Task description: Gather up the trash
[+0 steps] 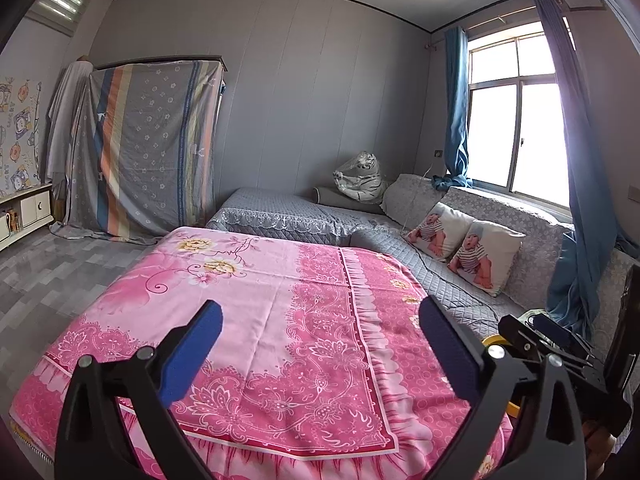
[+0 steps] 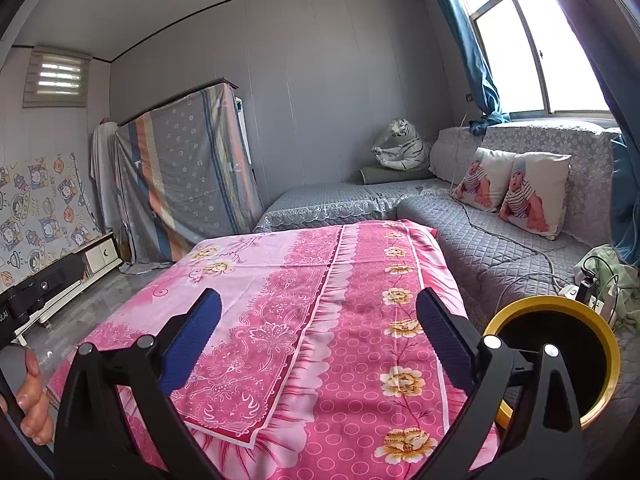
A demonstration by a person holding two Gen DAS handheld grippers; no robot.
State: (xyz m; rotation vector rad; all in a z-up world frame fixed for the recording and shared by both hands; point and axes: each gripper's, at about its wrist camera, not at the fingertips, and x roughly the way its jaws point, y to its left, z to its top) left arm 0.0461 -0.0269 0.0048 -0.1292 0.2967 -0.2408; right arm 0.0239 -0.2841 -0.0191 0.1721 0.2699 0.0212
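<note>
I am holding the left gripper (image 1: 320, 350) and right gripper (image 2: 318, 346) spread wide and empty over the pink floral tablecloth (image 2: 320, 300). The yellow-rimmed black bin (image 2: 556, 356) is standing beside the table's right edge, by the grey sofa (image 2: 500, 248).

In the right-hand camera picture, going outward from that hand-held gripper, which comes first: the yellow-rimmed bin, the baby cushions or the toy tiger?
1. Yellow-rimmed bin, close by, right of the gripper.
2. Baby cushions, on the sofa.
3. Toy tiger, far corner.

Grey walls (image 1: 320, 80), grey floor (image 1: 60, 272), quilted sofa (image 1: 460, 272), bright window (image 1: 516, 120), blue curtains (image 1: 456, 108).
</note>
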